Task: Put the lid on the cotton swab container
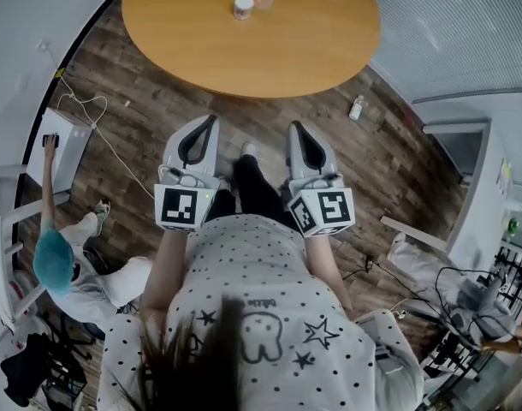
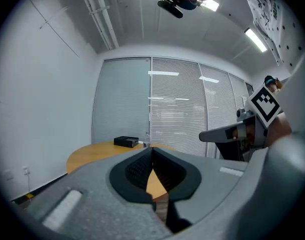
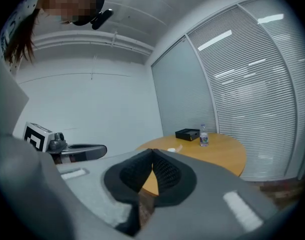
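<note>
The small white cotton swab container [image 1: 243, 7] stands on the far part of the round wooden table [image 1: 201, 50], and its clear lid [image 1: 264, 1] lies just to its right. In the right gripper view the container [image 3: 171, 149] is a small white shape on the table beyond the jaws. My left gripper [image 1: 212, 120] and right gripper [image 1: 293, 127] hang side by side over the floor, short of the table's near edge. Both are shut with nothing between the jaws, as the left gripper [image 2: 151, 148] and the right gripper [image 3: 152, 150] show in their own views.
A black box [image 3: 187, 134] and a water bottle [image 3: 204, 135] stand at the table's far side. A small bottle [image 1: 356, 108] lies on the wood floor to the right. A person in a teal cap [image 1: 54, 259] crouches at the left near cables and a white cabinet [image 1: 62, 148].
</note>
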